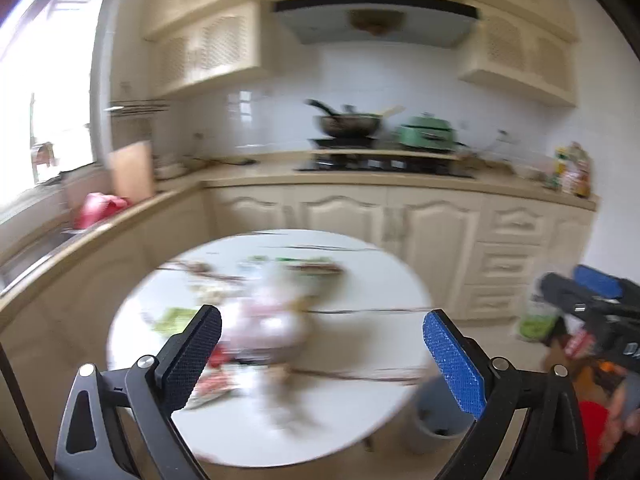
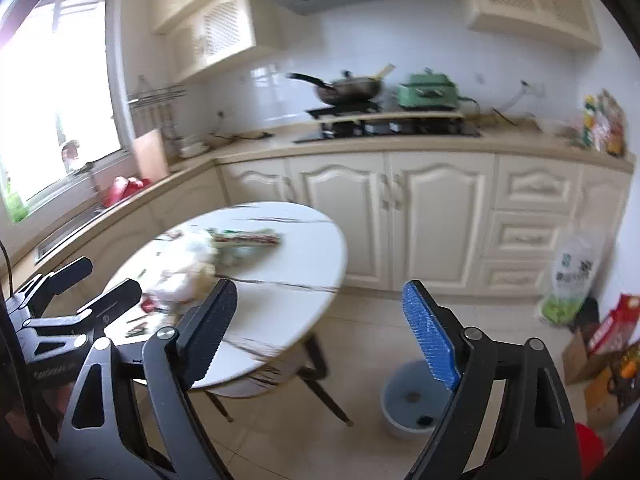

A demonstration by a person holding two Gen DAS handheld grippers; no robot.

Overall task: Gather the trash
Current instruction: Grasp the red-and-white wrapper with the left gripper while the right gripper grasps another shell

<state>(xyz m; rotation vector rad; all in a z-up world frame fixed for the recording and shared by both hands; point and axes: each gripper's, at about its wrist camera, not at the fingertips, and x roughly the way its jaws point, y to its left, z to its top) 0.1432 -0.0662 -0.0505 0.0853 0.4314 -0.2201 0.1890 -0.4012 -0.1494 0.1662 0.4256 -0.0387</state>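
A round white marble table (image 1: 360,280) (image 2: 288,248) carries a blurred heap of trash: a crumpled white and pink plastic bag (image 1: 272,320) (image 2: 188,268), green wrappers (image 1: 172,316) (image 2: 248,238) and red scraps (image 1: 216,380). A grey bin (image 2: 412,400) (image 1: 436,412) stands on the floor right of the table. My left gripper (image 1: 322,344) is open and empty, held above the table's near side. My right gripper (image 2: 320,320) is open and empty, above the table's right edge and the floor. The left gripper also shows in the right wrist view (image 2: 96,280).
Cream kitchen cabinets (image 2: 400,216) and a counter run behind the table, with a wok (image 2: 348,88) and a green pot (image 2: 428,88) on the stove. Bags and boxes (image 2: 600,340) sit on the floor at right. A sink (image 2: 72,224) is at left.
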